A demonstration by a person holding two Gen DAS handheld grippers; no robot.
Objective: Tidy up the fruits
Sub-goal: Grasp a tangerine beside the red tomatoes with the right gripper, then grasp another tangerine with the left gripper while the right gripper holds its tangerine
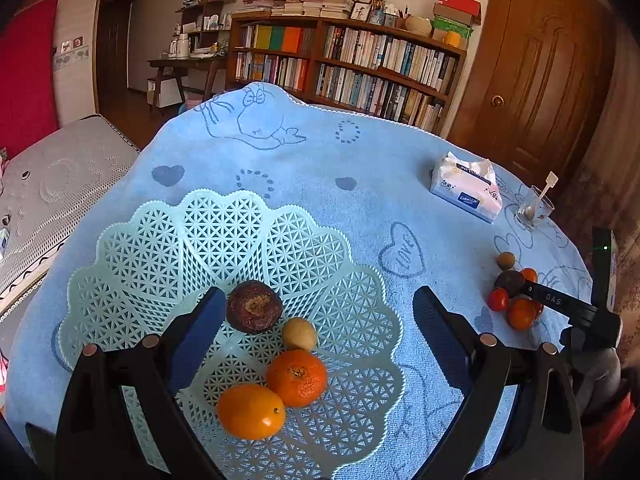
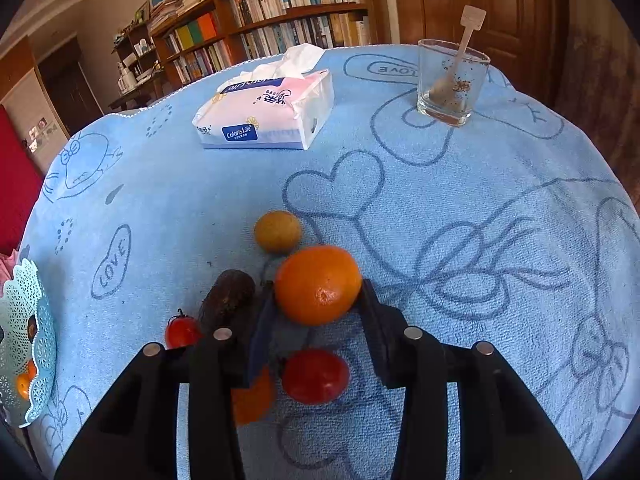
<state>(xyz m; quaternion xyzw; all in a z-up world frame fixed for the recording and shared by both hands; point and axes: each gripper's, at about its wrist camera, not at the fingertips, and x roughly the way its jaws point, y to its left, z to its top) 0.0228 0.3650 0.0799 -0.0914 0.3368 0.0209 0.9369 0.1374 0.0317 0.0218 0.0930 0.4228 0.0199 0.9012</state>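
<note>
Fingers: right gripper point(image 2: 318, 292) clasps mandarin point(image 2: 318, 284); left gripper point(image 1: 316, 320) spread, empty, over basket point(image 1: 352, 264) | step: pick-up | next: lift, carry to basket, release.

I count four fruits in the one lattice basket point(image 1: 132, 248): two oranges point(image 1: 251, 411), one passion fruit point(image 1: 254, 307), one small tan fruit point(image 1: 299, 334). On the cloth I see two more oranges point(image 2: 318, 284), two cherry tomatoes point(image 2: 316, 376), one dark passion fruit point(image 2: 228, 298), one tan fruit point(image 2: 277, 232). One tissue pack point(image 2: 266, 114), one glass point(image 2: 452, 80).
</note>
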